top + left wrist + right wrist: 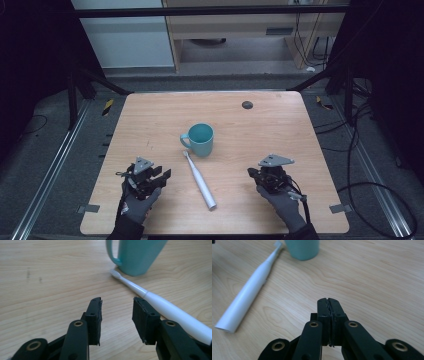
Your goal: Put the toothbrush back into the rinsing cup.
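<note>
With left gripper (117,315) parted and empty, right gripper (329,305) clenched on nothing, swing left across toothbrush (199,181) lying beside mug (199,139), straddle thick handle squarely, then close.

We see a wooden surface (150,115) with a teal cup (201,139) and white toothbrush (200,182) between our left claw (162,176) and right claw (251,173).

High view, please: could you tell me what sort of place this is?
Probably a lab recording station, not a home: a bare wooden table set in a metal frame, loose cables on the grey floor, and staged props, a teal mug and an electric toothbrush.
</note>
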Action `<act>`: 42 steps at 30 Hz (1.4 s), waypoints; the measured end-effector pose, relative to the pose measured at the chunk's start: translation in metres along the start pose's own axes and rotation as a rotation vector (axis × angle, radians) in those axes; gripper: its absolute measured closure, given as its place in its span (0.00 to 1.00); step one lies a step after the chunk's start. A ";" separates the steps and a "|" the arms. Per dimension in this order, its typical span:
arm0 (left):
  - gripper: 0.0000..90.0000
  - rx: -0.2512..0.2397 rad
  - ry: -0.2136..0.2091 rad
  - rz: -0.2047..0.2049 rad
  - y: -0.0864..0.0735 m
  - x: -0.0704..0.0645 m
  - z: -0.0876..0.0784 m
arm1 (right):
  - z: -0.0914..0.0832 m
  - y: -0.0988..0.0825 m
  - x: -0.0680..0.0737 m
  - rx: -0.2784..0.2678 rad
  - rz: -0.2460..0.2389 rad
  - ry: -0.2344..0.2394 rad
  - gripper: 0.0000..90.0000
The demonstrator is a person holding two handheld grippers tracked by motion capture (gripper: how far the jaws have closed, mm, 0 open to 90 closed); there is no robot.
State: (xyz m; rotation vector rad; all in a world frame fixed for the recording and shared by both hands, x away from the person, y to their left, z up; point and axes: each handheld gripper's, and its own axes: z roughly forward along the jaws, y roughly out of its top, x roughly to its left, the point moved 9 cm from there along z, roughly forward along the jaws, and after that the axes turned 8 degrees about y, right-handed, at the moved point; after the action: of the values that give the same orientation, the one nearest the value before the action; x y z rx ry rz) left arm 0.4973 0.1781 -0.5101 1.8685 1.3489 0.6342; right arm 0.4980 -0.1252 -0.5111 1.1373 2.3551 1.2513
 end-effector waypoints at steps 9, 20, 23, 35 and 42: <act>0.59 0.025 -0.025 0.043 -0.002 -0.029 0.012 | -0.019 -0.012 -0.033 -0.025 0.031 -0.099 0.89; 0.49 0.052 -0.051 0.092 -0.007 -0.065 0.029 | -0.019 -0.016 -0.045 -0.031 0.040 -0.139 0.85; 0.46 0.059 -0.052 0.103 -0.008 -0.074 0.033 | -0.019 -0.016 -0.044 -0.031 0.041 -0.137 0.84; 0.38 0.079 -0.073 0.083 -0.011 -0.086 0.042 | -0.017 -0.016 -0.041 -0.025 0.034 -0.132 0.84; 0.39 0.108 -0.090 0.083 -0.014 -0.087 0.045 | -0.016 -0.016 -0.041 -0.019 0.029 -0.131 0.84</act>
State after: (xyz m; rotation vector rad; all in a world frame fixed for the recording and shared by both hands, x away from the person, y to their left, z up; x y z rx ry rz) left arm 0.4942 0.0864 -0.5464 2.0238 1.2758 0.5206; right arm 0.5084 -0.1698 -0.5194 1.2124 2.2343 1.1685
